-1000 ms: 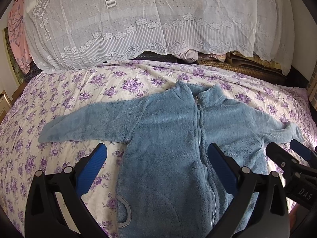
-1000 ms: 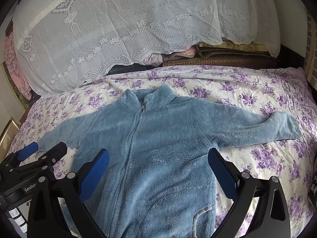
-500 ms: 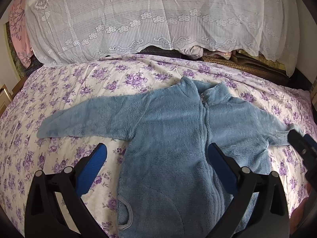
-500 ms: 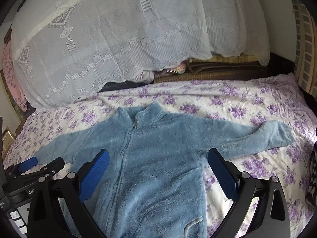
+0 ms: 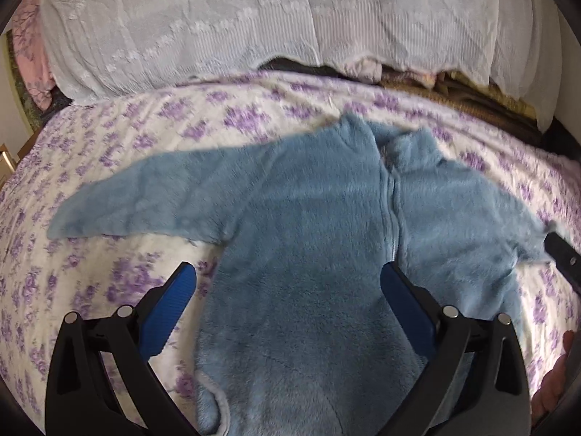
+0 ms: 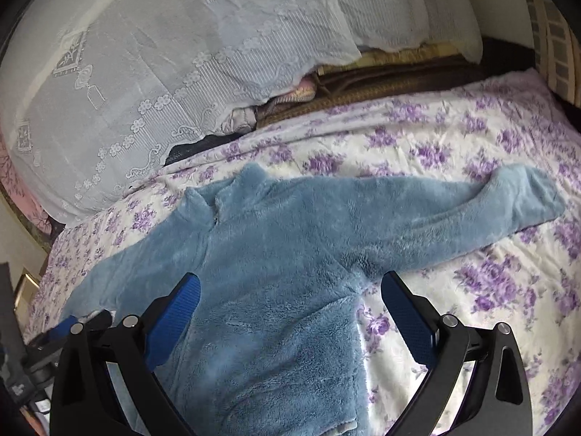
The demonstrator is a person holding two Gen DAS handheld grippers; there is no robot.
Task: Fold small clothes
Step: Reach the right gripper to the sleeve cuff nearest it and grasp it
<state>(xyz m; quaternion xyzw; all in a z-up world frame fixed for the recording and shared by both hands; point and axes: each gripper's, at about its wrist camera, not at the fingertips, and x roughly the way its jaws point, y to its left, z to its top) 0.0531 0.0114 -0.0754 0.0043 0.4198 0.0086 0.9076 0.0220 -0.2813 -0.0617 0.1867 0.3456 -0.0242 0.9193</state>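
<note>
Left claw point(image 5: 287, 305): two black plastic arms w/ triangular cut-outs, each ending in a blue finger pad point(image 5: 169, 310) w/ fine ribbed texture; round silver screw heads, two per arm, near the pad base. Right claw point(image 6: 290, 309): same build, black frame, blue dotted-grain pads point(image 6: 408, 318), silver screws in pairs. In the right wrist view the other claw shows at lower left as a black body w/ a blue tip and a small white label, text too small to read. In the left wrist view a black bar w/ one small screw pokes in at the right edge. Bare skin of a hand point(image 5: 553, 378), pinkish, at lower right edge; no sleeve seen.
</note>
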